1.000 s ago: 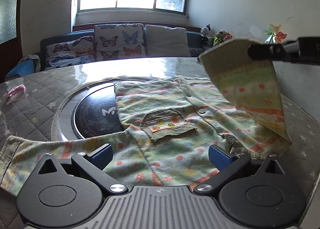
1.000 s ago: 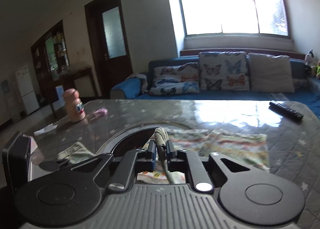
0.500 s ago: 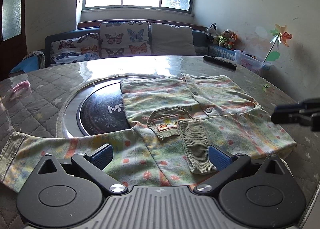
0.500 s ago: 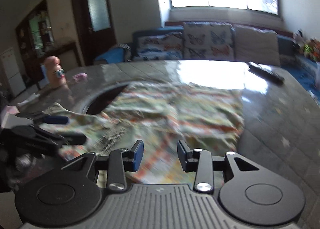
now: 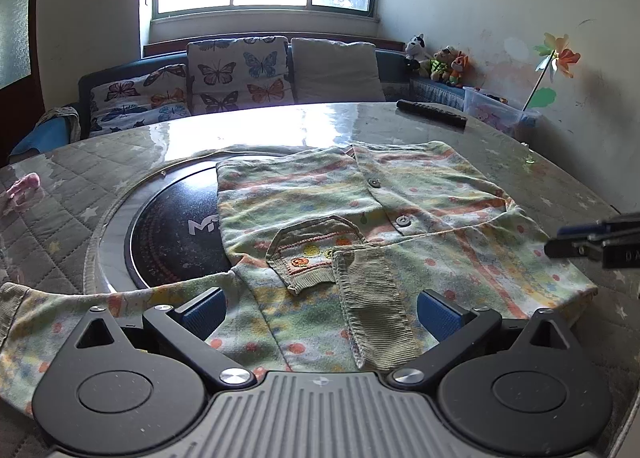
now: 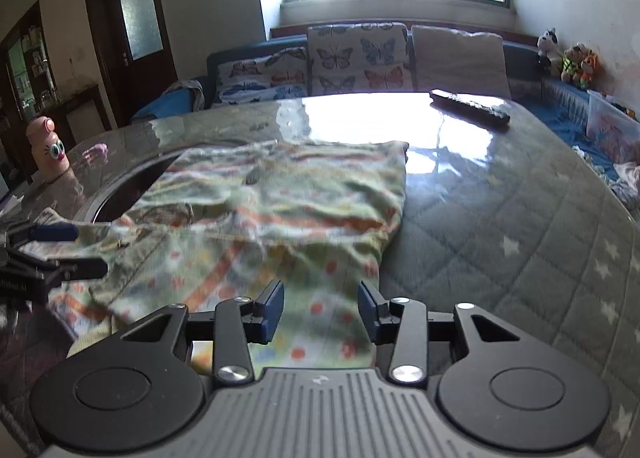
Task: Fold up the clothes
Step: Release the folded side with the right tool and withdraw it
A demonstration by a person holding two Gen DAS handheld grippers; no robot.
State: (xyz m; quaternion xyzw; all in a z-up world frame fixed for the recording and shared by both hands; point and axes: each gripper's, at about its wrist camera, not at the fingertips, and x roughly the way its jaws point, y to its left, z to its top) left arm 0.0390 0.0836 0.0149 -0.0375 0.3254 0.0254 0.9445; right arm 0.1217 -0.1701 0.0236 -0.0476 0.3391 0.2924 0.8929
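Observation:
A small green patterned shirt with buttons and a corduroy pocket lies flat on the round table, partly over the dark hob. Its right sleeve with a corduroy cuff is folded across the front. Its left sleeve stretches out to the left. My left gripper is open and empty, just above the shirt's near edge. My right gripper is open and empty over the shirt's right side; it also shows at the right edge of the left wrist view.
The round table has a quilted star cover and a dark round hob at its middle. A remote control lies at the far side. A pink bottle stands at the left. A sofa with cushions is behind.
My right gripper let go of the sleeve it held up; the sleeve now lies folded across the shirt's front. The right gripper opened and drew back to the right.

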